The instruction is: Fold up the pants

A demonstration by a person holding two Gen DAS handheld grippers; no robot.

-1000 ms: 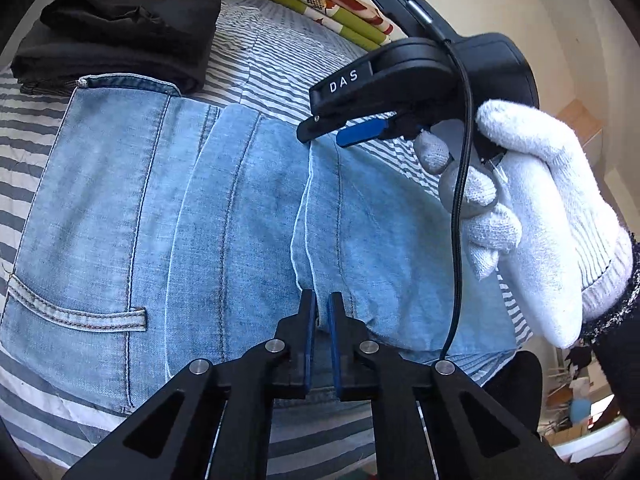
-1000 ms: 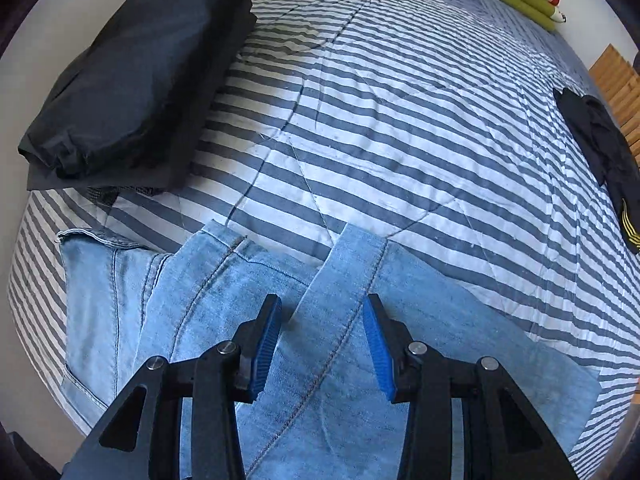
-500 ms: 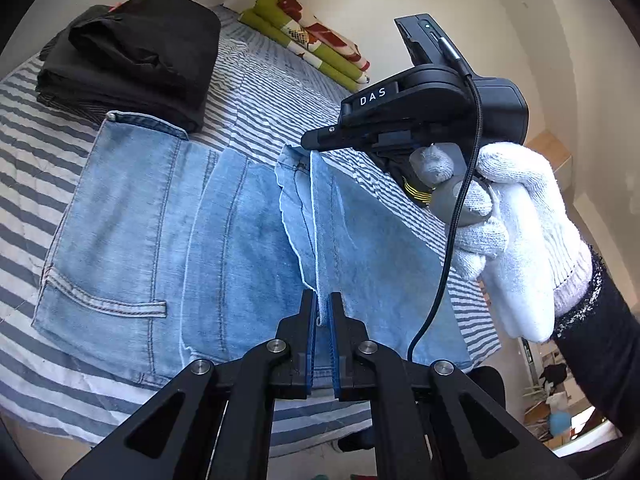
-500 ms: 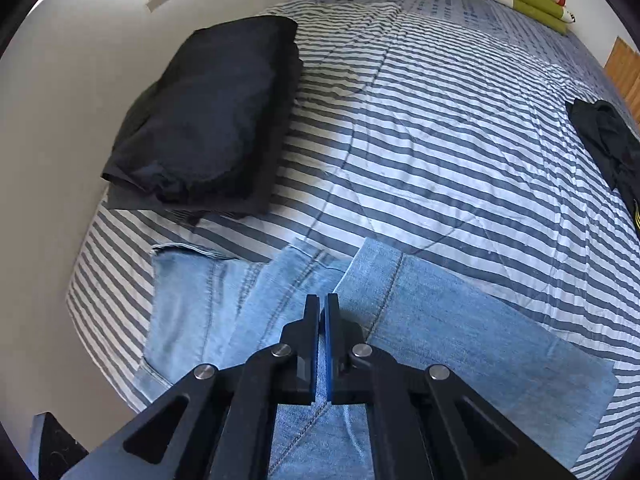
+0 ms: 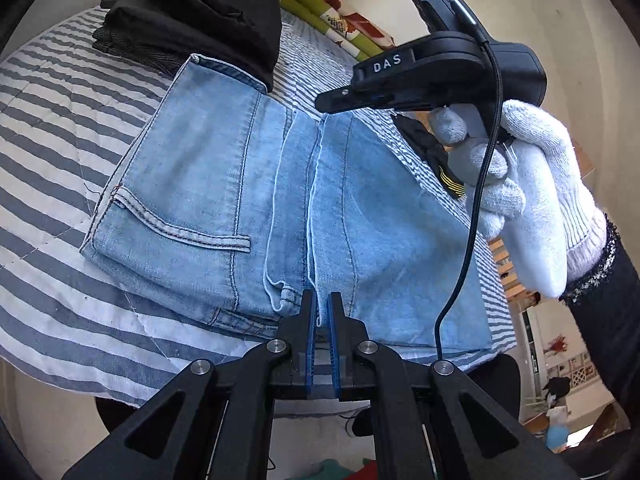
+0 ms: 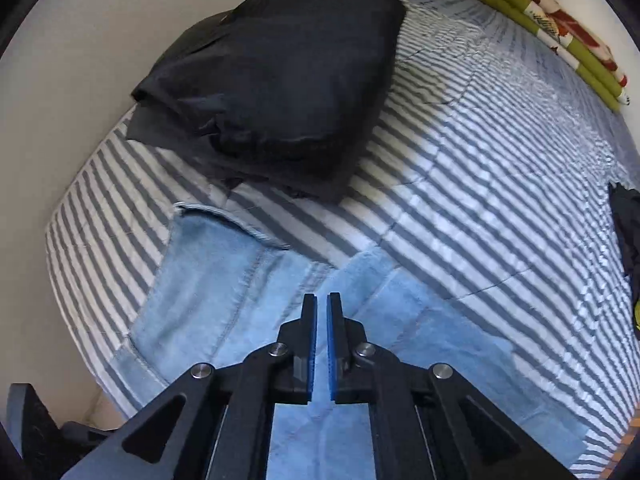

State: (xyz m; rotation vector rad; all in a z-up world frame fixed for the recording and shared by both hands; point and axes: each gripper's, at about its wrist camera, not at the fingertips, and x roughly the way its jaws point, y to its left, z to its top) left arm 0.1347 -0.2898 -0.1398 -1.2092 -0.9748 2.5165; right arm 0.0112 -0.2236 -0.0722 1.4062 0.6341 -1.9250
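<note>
Light blue jeans (image 5: 200, 168) lie on the striped bed cover (image 5: 48, 128), back pocket up, waistband at the far left. My left gripper (image 5: 322, 304) is shut on the near edge of the leg layer, which rises as a ridge across the jeans. At the ridge's far end my right gripper (image 5: 326, 102), held by a white-gloved hand (image 5: 536, 184), is shut on the other edge. In the right wrist view the right gripper (image 6: 322, 304) is closed over the raised jeans (image 6: 208, 280); the pinched cloth itself is barely visible.
A folded black pile (image 5: 208, 12) touches the waistband, also seen as the black pile (image 6: 272, 72). A green and red folded blanket (image 6: 560, 32) lies at the bed's far end. A dark garment (image 6: 628, 232) lies at the right. The bed edge runs just below my left gripper.
The right gripper was open a second ago and has shut on the leg's far edge. Both grippers have lifted the leg layer and carried it leftward toward the waistband.
</note>
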